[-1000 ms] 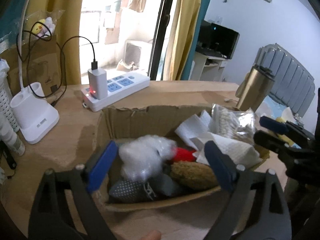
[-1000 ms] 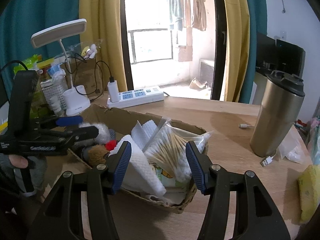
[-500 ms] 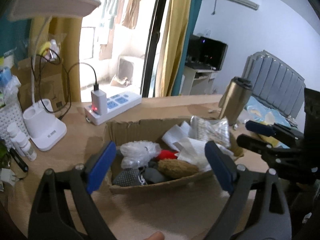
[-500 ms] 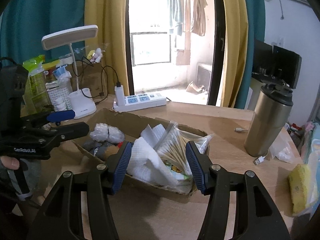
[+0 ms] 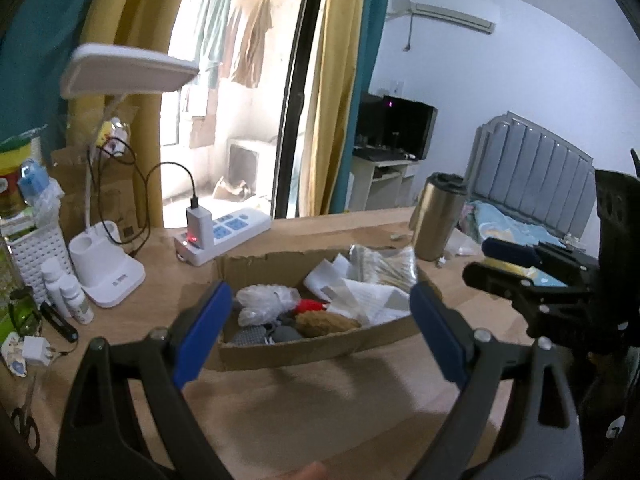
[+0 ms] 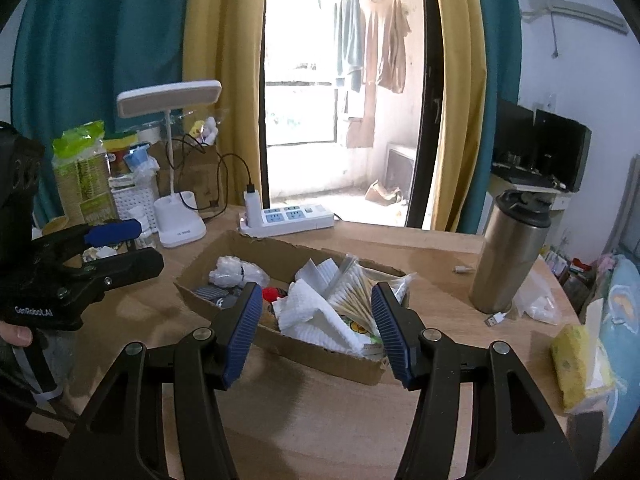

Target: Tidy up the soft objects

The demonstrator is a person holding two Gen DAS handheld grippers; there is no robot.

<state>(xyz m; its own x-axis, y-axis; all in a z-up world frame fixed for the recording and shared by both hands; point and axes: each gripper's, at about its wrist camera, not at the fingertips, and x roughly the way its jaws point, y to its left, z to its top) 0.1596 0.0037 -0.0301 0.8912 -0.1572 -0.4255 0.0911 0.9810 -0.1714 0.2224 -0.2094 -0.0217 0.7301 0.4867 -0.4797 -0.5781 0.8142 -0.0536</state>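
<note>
A shallow cardboard box stands on the wooden table; it also shows in the right wrist view. It holds a white plastic-wrapped bundle, a red soft item, a brown fuzzy item, grey socks, white tissues and a bag of cotton swabs. My left gripper is open and empty, held back above the box's near side. My right gripper is open and empty, above the box's near right end.
A white desk lamp, a power strip with a charger, a steel tumbler, small bottles, scissors and a yellow sponge stand around the box. A white basket is at the far left.
Both grippers have drawn back and up from the box, which now looks smaller and farther away. Both stay open and empty.
</note>
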